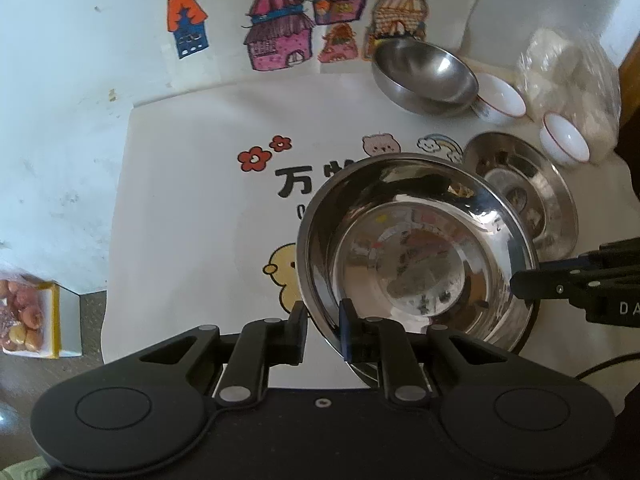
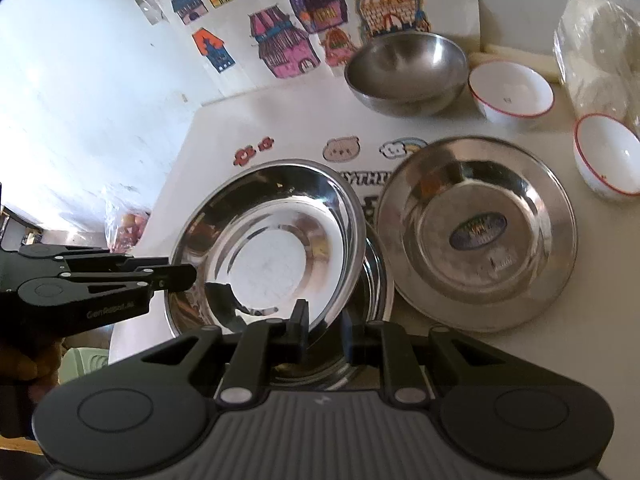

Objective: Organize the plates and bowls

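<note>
We hold the tilted steel plate (image 2: 272, 240) by opposite rims, both the left gripper (image 1: 323, 330) and right gripper (image 2: 324, 330) clamped on it, with the second plate (image 2: 476, 232) at centre right.

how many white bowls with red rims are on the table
2. One white bowl sits right beside the round steel bowl at the back; the other white bowl is nearer, at the table's right edge, partly cut off in the right wrist view. None looks hidden.
</note>
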Demonstrator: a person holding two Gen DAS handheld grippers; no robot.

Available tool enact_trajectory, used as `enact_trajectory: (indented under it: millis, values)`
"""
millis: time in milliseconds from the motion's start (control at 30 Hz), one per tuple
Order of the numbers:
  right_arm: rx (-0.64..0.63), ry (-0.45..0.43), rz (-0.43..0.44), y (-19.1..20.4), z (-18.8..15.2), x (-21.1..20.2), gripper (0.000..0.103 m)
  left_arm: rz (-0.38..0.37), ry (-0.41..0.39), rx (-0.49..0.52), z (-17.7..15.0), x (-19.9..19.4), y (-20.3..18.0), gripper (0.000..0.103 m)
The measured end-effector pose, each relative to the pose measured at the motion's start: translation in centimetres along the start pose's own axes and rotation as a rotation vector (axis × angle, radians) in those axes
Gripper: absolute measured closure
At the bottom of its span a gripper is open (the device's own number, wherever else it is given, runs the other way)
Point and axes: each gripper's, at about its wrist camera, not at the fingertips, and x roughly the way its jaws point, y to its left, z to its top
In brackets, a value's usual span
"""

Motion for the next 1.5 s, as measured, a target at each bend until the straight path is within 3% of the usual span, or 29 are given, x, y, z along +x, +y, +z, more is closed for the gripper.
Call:
enact_trajectory:
  millis: [400,900,1067,1167,1233,1400,1500]
  values:
    - [0.005,0.074,-0.019,0.2,-1.0,0.5,0.079,0.023,0.04,0.075,-0.7,0.5,-1.5,0.084]
    - [0.004,0.09,-0.028,0.6,-0.8,0.6,0.075,0.03,0.071,0.06,-0.3,1.6,-1.4,0.083]
    - [0.02,0.098,-0.01,0.3,-0.7,0.8,0.065,0.058,0.069,0.046,0.1,1.5,-1.2,0.078]
    - [0.029,0.09,0.011,0.1,-0.7,0.8,0.059,0.077,0.061,0.035,0.4,1.1,-0.9,0.066]
    - [0.034,0.081,0.02,-0.1,-0.7,0.6,0.057,0.091,0.047,0.035,0.7,0.9,-0.9,0.051]
    - [0.059,0.035,0.026,-1.2,-0.7,-0.9,0.031,0.114,-0.002,0.028,2.0,0.4,-1.1,0.019]
    - [0.083,0.004,0.018,-2.3,-0.7,-2.0,0.016,0.105,-0.03,0.008,3.2,0.5,-1.6,0.01]
